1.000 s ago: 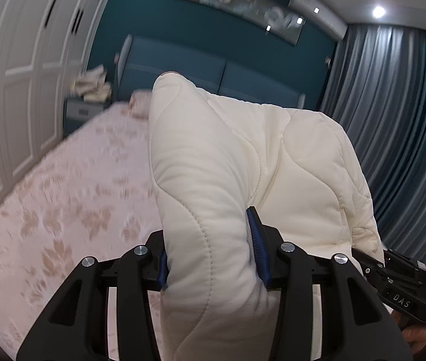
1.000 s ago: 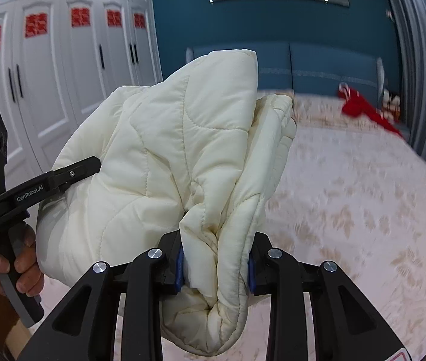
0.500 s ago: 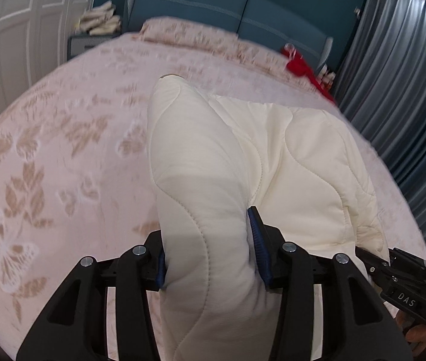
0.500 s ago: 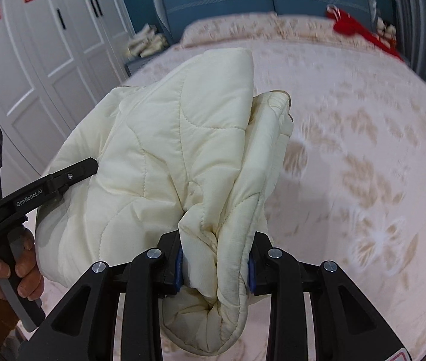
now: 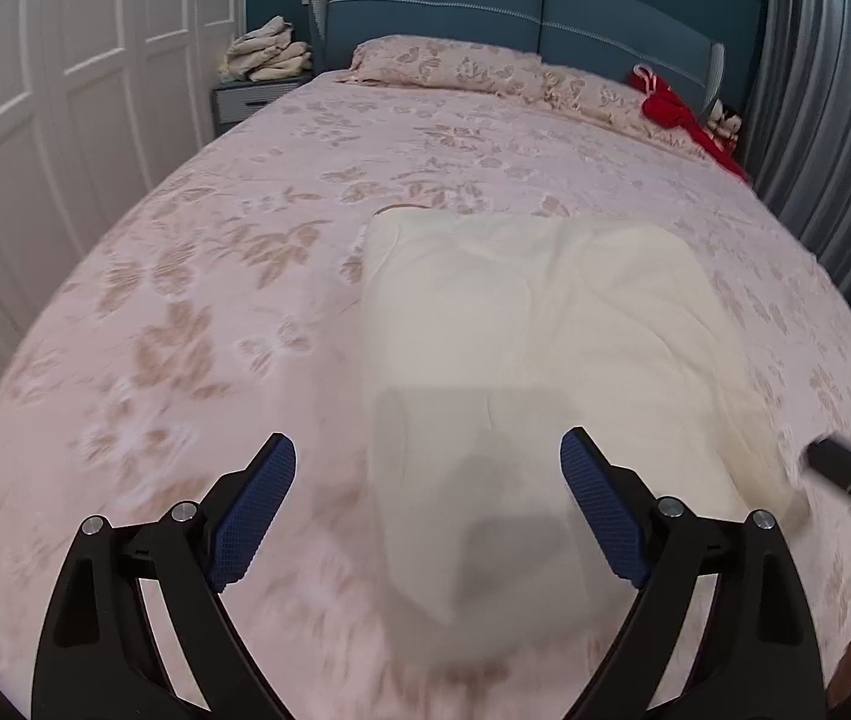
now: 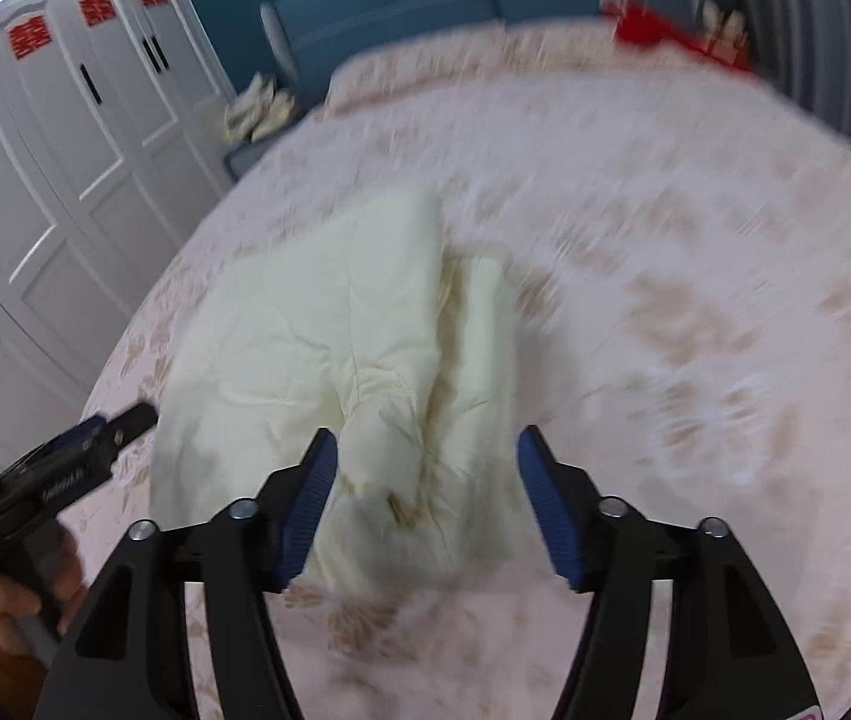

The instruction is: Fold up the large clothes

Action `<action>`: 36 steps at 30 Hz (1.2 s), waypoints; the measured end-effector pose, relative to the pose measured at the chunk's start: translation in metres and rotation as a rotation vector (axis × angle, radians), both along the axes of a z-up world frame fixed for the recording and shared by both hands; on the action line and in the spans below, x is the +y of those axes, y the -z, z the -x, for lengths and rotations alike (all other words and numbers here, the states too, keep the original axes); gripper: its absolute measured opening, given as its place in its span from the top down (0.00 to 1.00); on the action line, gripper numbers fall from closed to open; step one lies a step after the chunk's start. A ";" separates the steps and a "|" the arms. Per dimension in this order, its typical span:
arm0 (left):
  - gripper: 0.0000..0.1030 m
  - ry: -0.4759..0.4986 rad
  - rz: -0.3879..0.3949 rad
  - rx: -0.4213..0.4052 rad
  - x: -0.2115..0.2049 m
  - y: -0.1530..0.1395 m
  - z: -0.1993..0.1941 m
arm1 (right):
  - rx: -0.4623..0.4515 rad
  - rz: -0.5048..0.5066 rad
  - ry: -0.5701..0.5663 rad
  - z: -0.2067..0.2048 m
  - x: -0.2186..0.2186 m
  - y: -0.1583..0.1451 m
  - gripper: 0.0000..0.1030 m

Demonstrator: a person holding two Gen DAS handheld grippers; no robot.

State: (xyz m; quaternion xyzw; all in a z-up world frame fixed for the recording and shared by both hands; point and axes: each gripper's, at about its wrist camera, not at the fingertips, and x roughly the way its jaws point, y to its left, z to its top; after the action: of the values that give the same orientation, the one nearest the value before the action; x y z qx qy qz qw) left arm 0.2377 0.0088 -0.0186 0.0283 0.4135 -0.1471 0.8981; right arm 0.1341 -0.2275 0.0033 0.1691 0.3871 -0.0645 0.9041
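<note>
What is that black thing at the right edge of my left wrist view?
Observer: That is the right claw. Its jaws are opening, and the jacket lies between them, not clamped.
Operator: What else am I missing?
Observer: Red labels on the upper doors of the wardrobe.
</note>
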 end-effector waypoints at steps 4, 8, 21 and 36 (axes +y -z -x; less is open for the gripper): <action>0.15 -0.060 -0.035 0.081 0.001 0.000 0.028 | 0.013 0.021 -0.088 0.017 0.021 -0.016 0.39; 0.16 -0.075 -0.055 0.117 -0.003 0.017 0.049 | 0.087 0.099 -0.137 0.007 0.039 0.003 0.44; 0.23 -0.102 -0.233 0.182 0.009 0.072 0.021 | 0.161 -0.027 -0.032 -0.010 0.006 0.029 0.90; 0.27 -0.087 -0.275 0.188 -0.015 0.073 0.015 | 0.348 0.138 -0.046 -0.034 0.018 0.107 0.87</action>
State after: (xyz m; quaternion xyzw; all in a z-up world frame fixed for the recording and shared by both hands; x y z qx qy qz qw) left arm 0.2227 -0.0064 -0.0917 0.1189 0.5129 -0.0522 0.8486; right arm 0.1685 -0.2096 -0.1038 0.0840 0.5360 -0.0986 0.8342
